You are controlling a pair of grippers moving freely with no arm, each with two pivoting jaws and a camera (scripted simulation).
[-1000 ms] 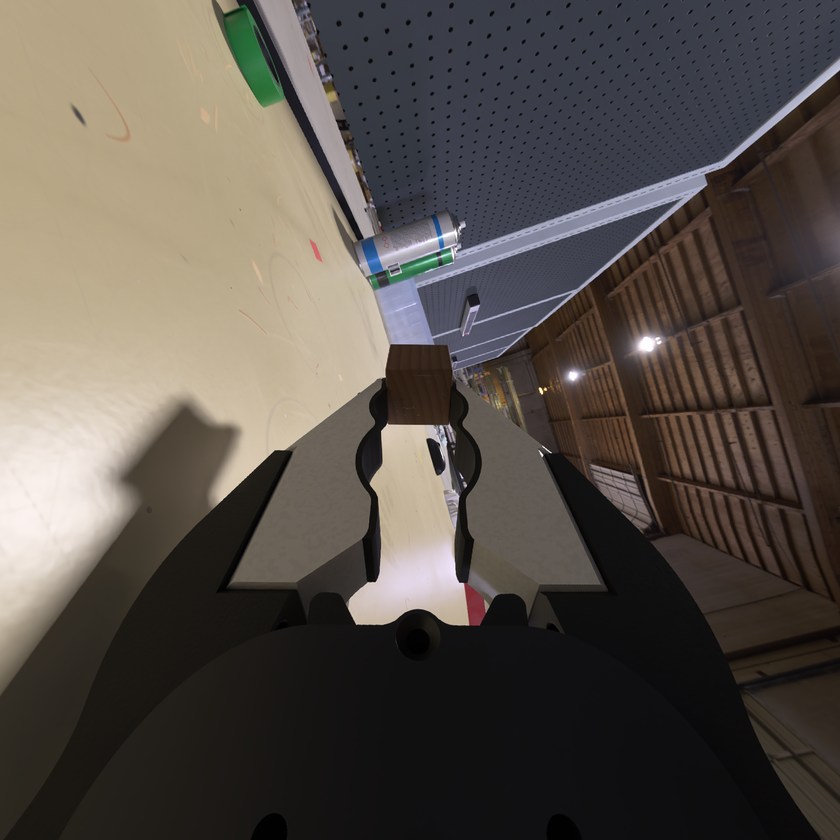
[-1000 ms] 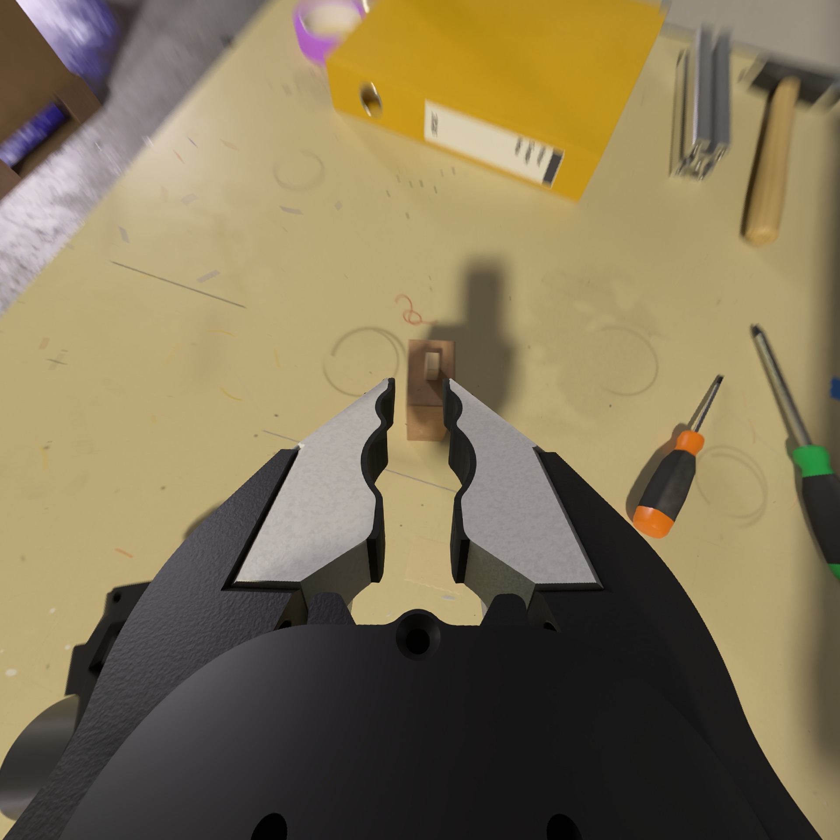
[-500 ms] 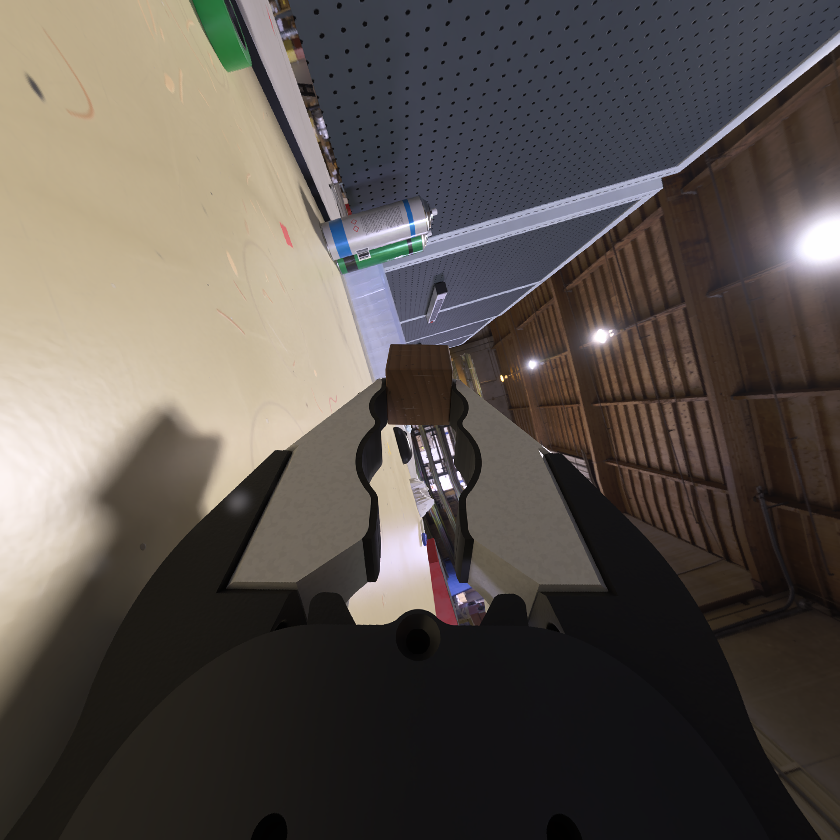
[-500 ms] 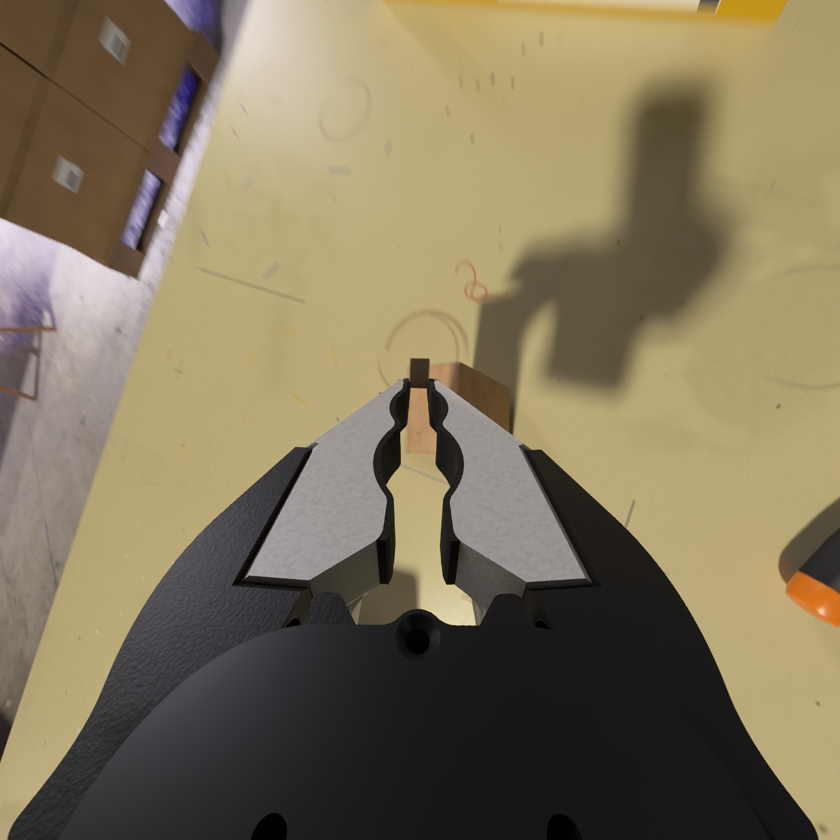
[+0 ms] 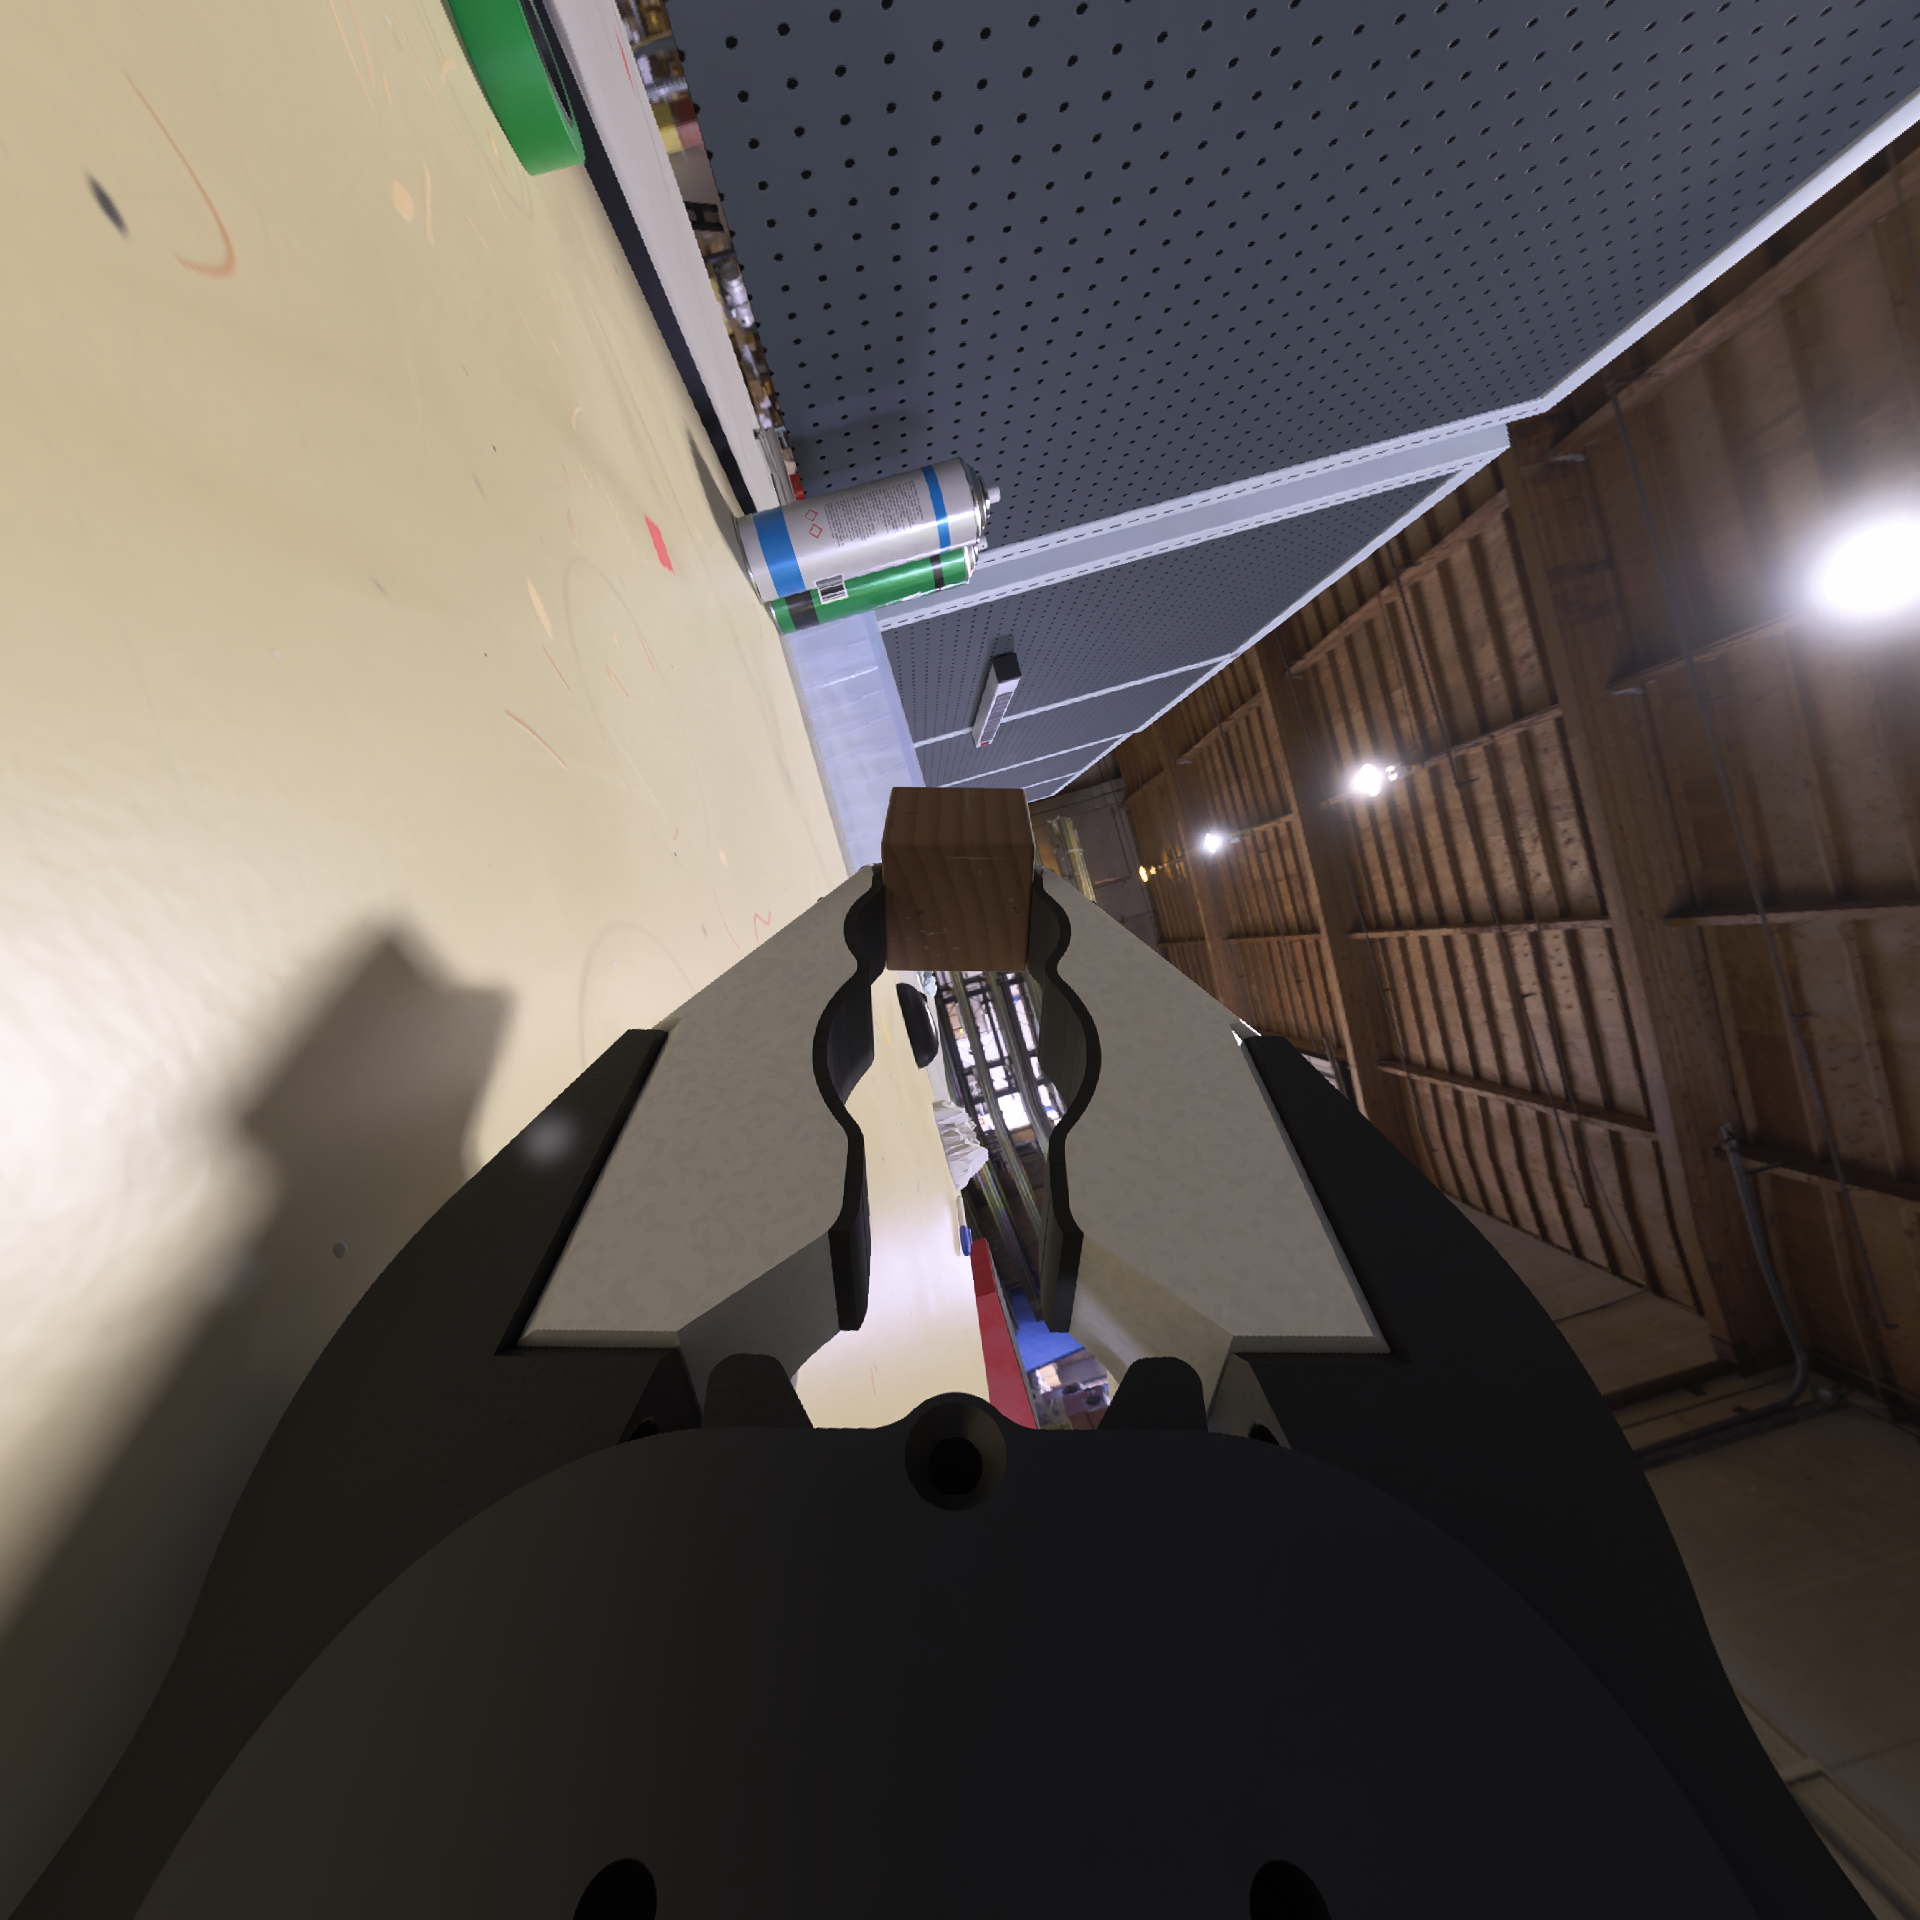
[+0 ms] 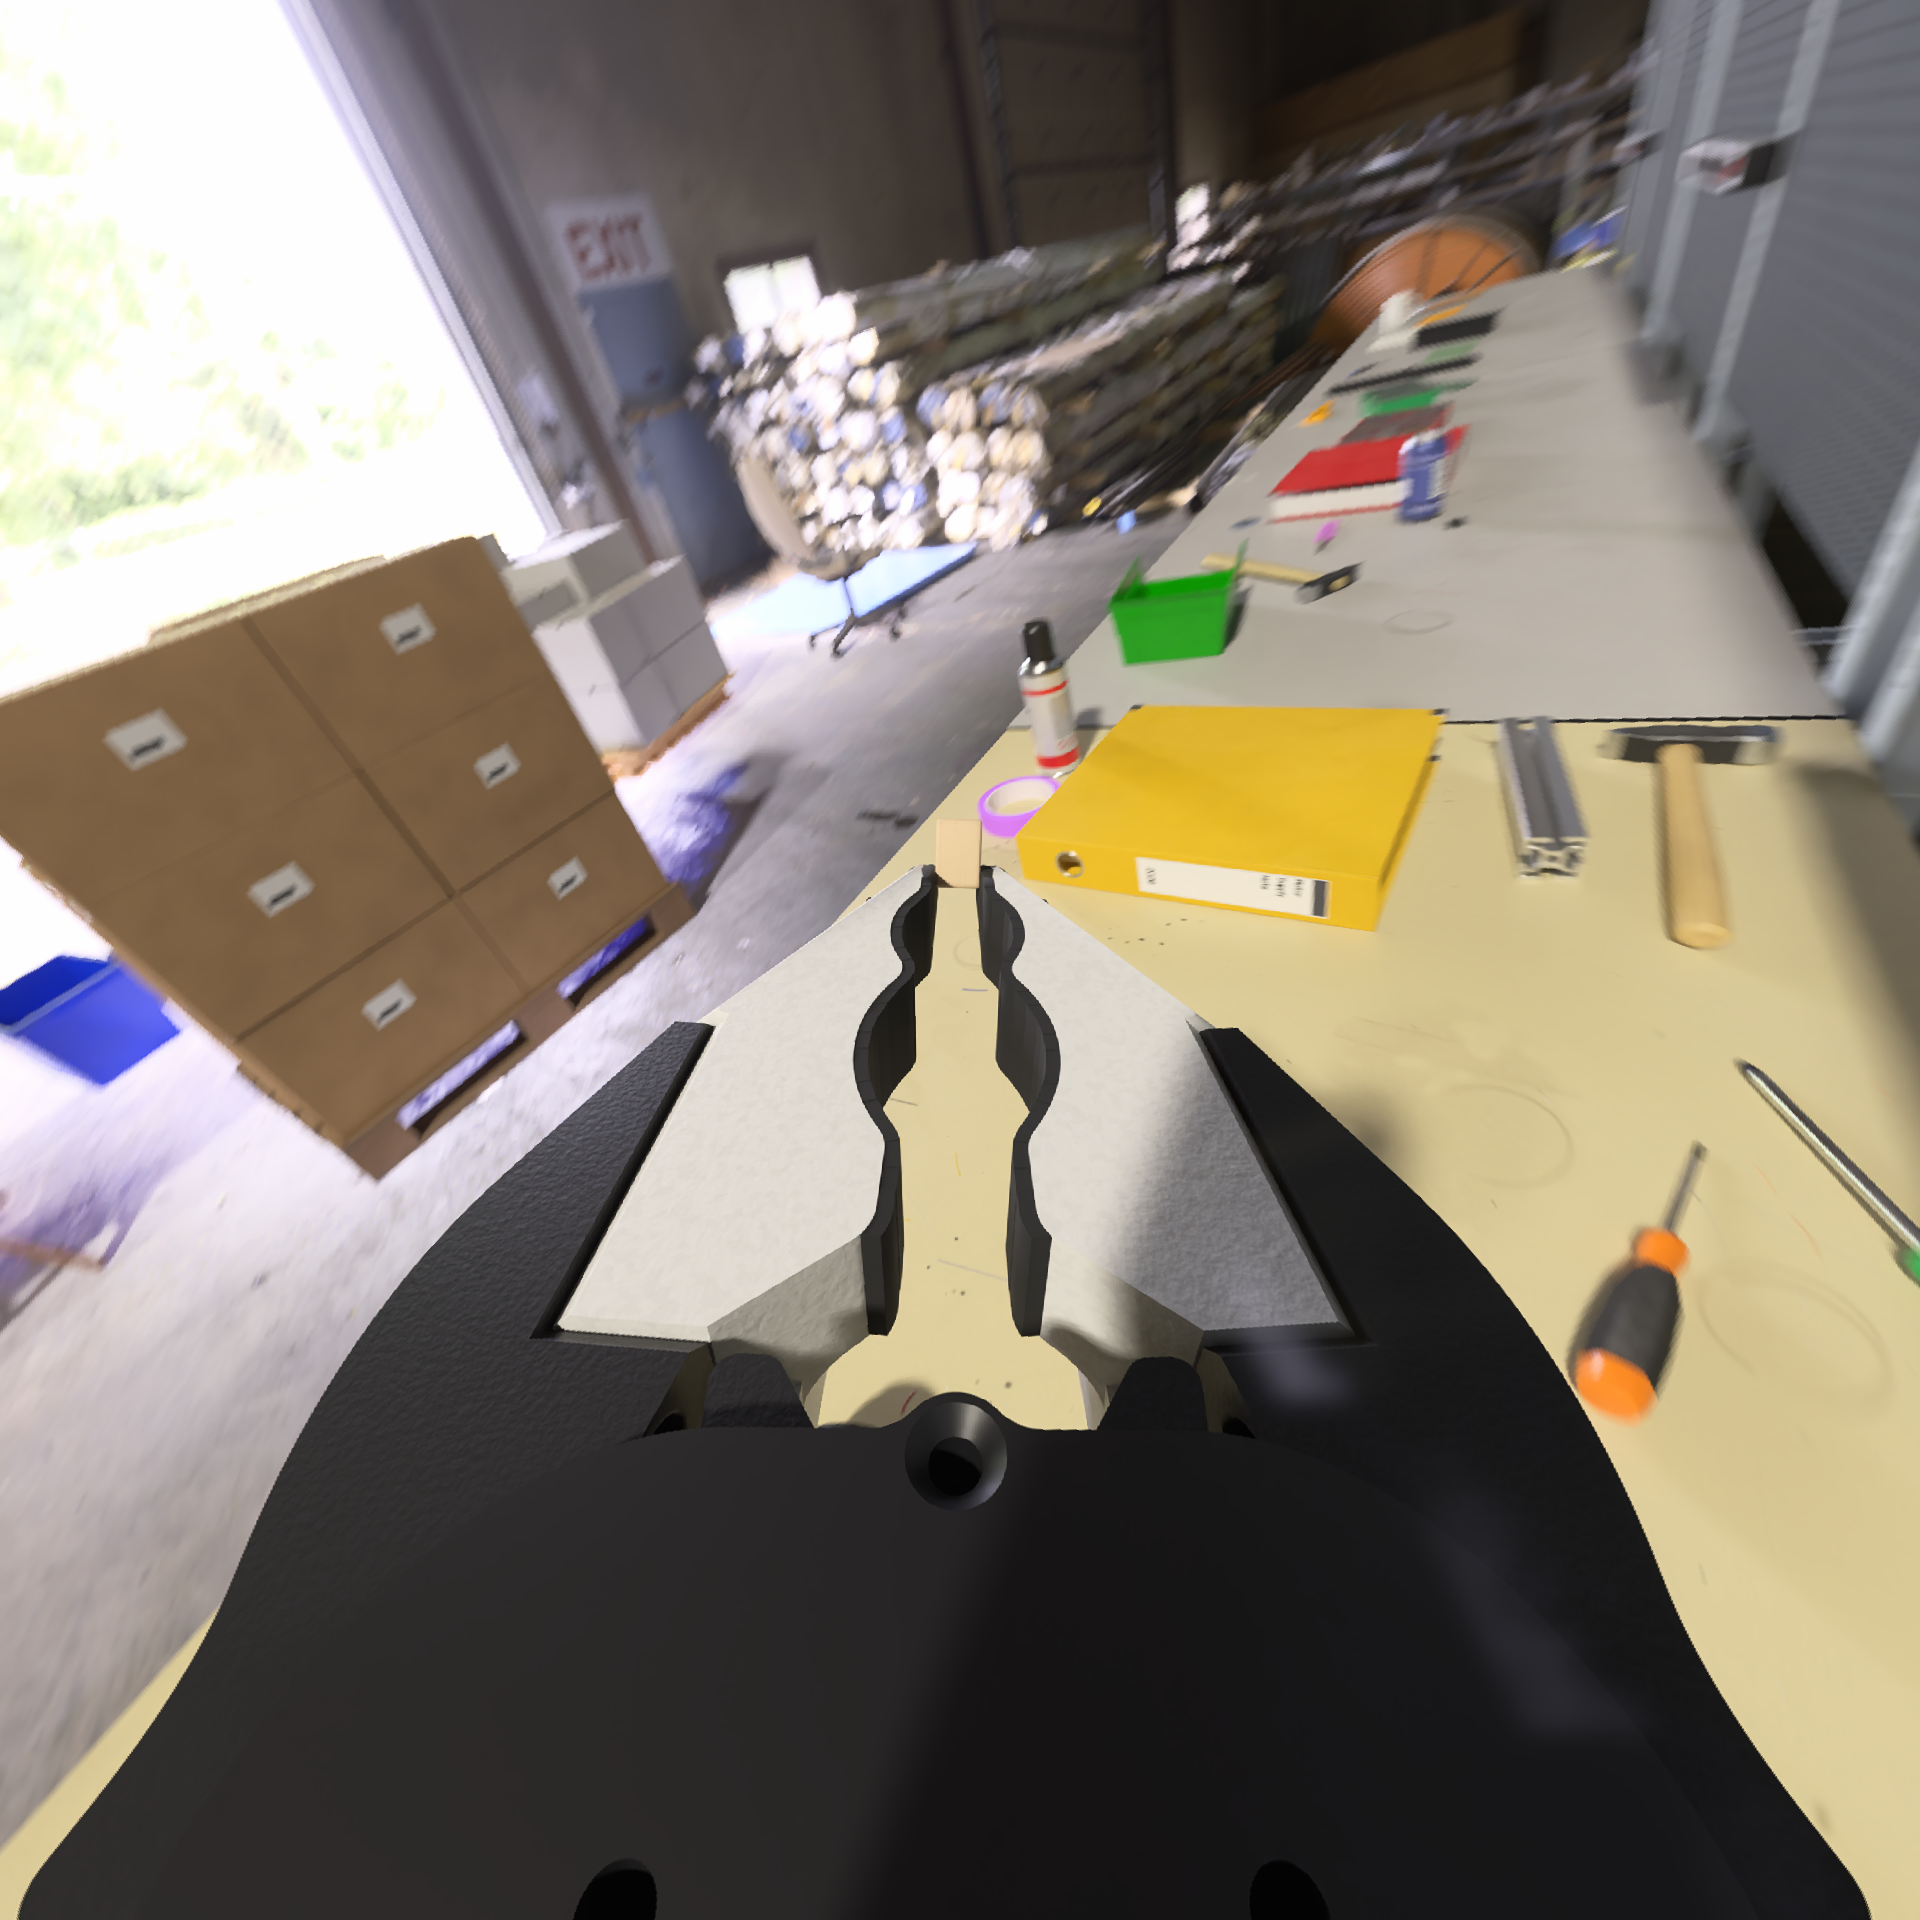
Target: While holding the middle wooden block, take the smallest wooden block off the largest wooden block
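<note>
In the left wrist view my left gripper (image 5: 956,899) is shut on the middle wooden block (image 5: 956,883), a dark brown cube held at the fingertips above the beige bench (image 5: 312,623). The view is rolled on its side. In the right wrist view my right gripper (image 6: 958,883) is shut on the smallest wooden block (image 6: 958,852), a pale cube pinched at the fingertips and held up over the bench (image 6: 1455,1039). The largest wooden block is not in view.
A yellow binder (image 6: 1236,810), purple tape roll (image 6: 1013,805), spray bottle (image 6: 1044,696), aluminium rail (image 6: 1543,800), hammer (image 6: 1683,821) and two screwdrivers (image 6: 1631,1309) lie on the bench. Spray cans (image 5: 862,530) and green tape (image 5: 520,83) stand near the pegboard. The bench edge runs on the left.
My right gripper closed on the smallest block, lifted it off the largest block and tilted up, so the largest block left view. My left gripper kept hold of the middle block and shifted slightly.
</note>
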